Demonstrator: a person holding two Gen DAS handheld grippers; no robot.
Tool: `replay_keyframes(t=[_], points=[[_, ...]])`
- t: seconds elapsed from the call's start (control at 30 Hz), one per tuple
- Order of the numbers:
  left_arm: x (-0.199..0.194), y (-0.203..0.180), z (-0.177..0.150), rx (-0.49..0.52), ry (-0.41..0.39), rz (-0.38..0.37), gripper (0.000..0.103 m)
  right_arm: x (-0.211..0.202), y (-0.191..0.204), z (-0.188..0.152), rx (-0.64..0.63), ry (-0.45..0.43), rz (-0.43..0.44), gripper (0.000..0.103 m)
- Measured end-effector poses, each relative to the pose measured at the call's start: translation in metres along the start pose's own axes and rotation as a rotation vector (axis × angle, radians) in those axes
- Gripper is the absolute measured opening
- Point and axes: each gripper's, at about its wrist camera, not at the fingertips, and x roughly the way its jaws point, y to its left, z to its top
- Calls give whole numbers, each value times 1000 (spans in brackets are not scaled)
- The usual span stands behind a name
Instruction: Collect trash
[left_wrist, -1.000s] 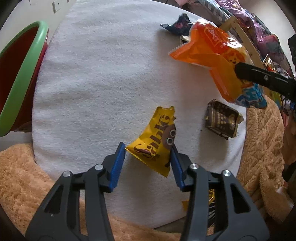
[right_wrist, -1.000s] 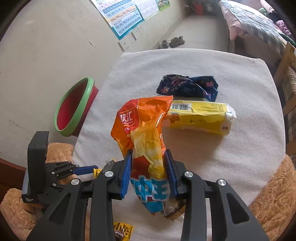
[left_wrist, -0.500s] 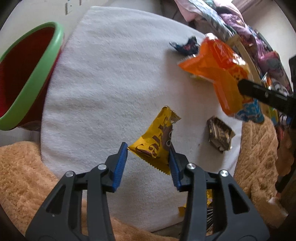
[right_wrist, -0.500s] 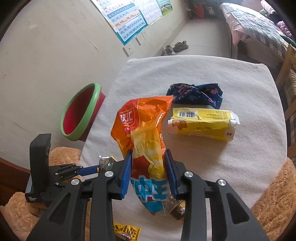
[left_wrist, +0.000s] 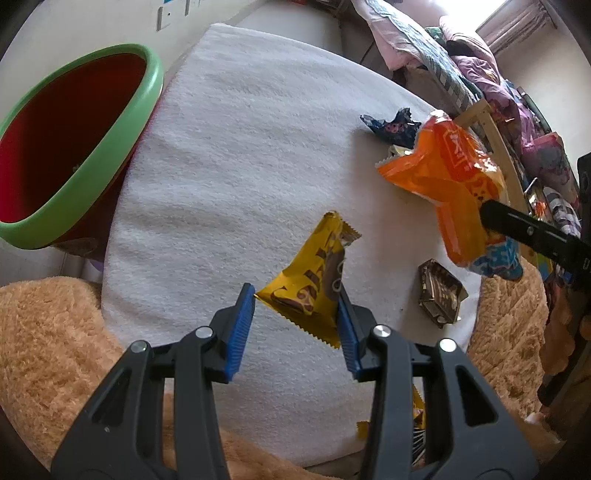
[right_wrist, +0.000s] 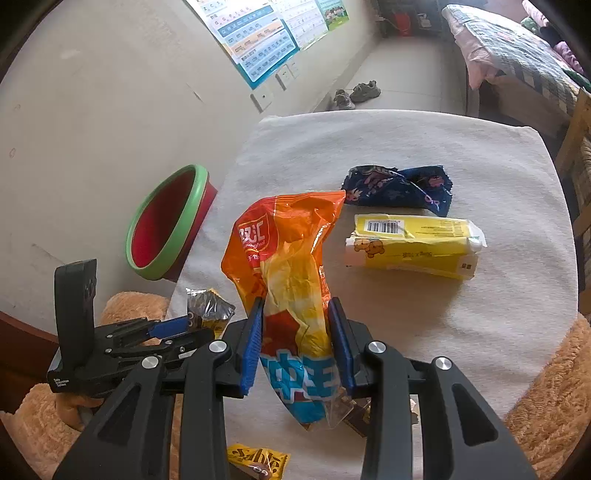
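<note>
A yellow snack wrapper hangs off the white towel, pinched between the blue pads of my left gripper, which is shut on it. From the right wrist view, that left gripper is low on the left, with the wrapper's foil back showing. My right gripper is shut on a crumpled orange snack bag held above the towel. The same orange bag appears at the right of the left wrist view. The red bin with a green rim stands off the towel's left edge.
On the towel lie a dark blue wrapper, a yellow tissue pack, a brown wrapper and a second yellow wrapper near the front edge. Tan plush surrounds the towel. A bed stands at the back right.
My left gripper has closed a little on the yellow wrapper, raised it off the towel and rolled; the bin now looms larger. The right gripper still grips the orange bag.
</note>
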Motion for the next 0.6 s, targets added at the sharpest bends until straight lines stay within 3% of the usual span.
replay_keyframes(t=[0.6], points=[[0,3,-3,-13,6,-2,41,9,7,-1,-9,30,9,34]])
